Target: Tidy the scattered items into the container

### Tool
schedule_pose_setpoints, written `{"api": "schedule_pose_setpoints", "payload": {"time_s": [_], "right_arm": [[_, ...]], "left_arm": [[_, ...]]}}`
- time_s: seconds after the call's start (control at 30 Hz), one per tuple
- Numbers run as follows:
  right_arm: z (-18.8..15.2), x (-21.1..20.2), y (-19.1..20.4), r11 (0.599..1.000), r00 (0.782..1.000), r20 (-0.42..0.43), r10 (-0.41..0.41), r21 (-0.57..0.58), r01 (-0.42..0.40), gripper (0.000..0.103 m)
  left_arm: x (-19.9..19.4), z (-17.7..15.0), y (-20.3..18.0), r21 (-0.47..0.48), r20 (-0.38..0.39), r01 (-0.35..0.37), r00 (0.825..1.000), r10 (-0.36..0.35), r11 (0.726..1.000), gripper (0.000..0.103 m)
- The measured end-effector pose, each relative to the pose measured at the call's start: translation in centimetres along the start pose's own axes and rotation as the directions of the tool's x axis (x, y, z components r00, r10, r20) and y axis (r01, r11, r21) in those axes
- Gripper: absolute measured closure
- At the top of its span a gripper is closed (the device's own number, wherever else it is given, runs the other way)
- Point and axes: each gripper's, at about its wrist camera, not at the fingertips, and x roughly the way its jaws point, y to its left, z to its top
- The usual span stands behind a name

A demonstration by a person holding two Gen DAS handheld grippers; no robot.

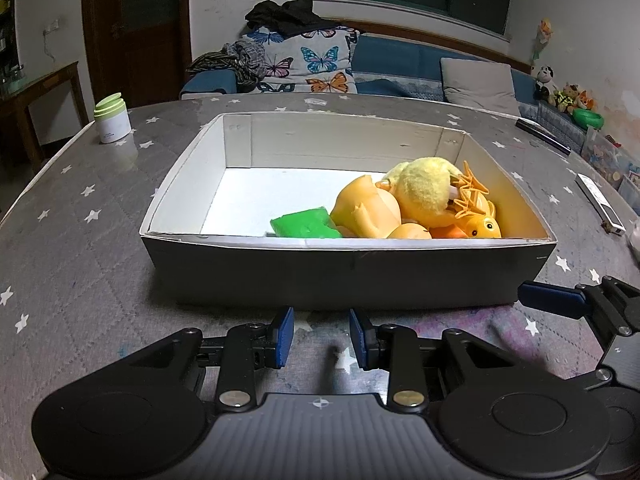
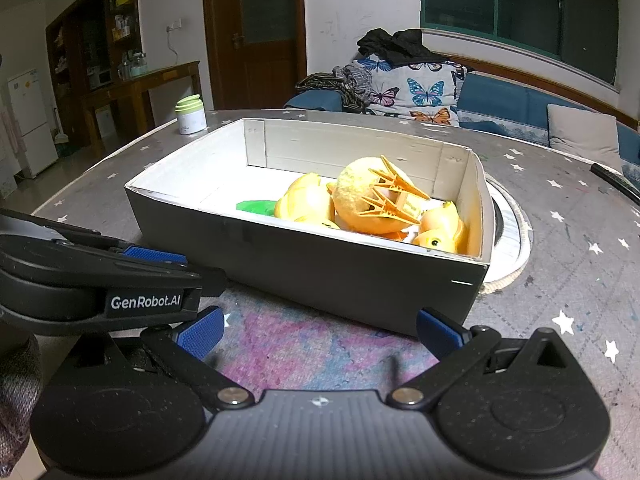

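Observation:
A grey box with white inside stands on the table. In its right part lie a yellow plush duck, an orange plastic clip, yellow rubber ducks, an orange plastic shape and a green piece. My left gripper is in front of the box's near wall, jaws a little apart and empty. My right gripper is wide open and empty at the box's near right corner; it shows in the left wrist view.
A white jar with a green lid stands at the table's far left. A white remote and a dark stick lie at the right. A sofa with a butterfly pillow is behind the table.

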Motion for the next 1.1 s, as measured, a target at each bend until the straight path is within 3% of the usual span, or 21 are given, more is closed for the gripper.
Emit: {"api": "schedule_pose_setpoints", "payload": {"time_s": [1.1], "right_arm": [[-0.06, 0.08, -0.28, 1.0, 1.0, 0.001, 0.0, 0.006, 0.0, 0.0]], "left_arm": [[0.02, 0.22, -0.55, 0.025, 0.011, -0.011, 1.0, 0.011, 1.0, 0.07]]}}
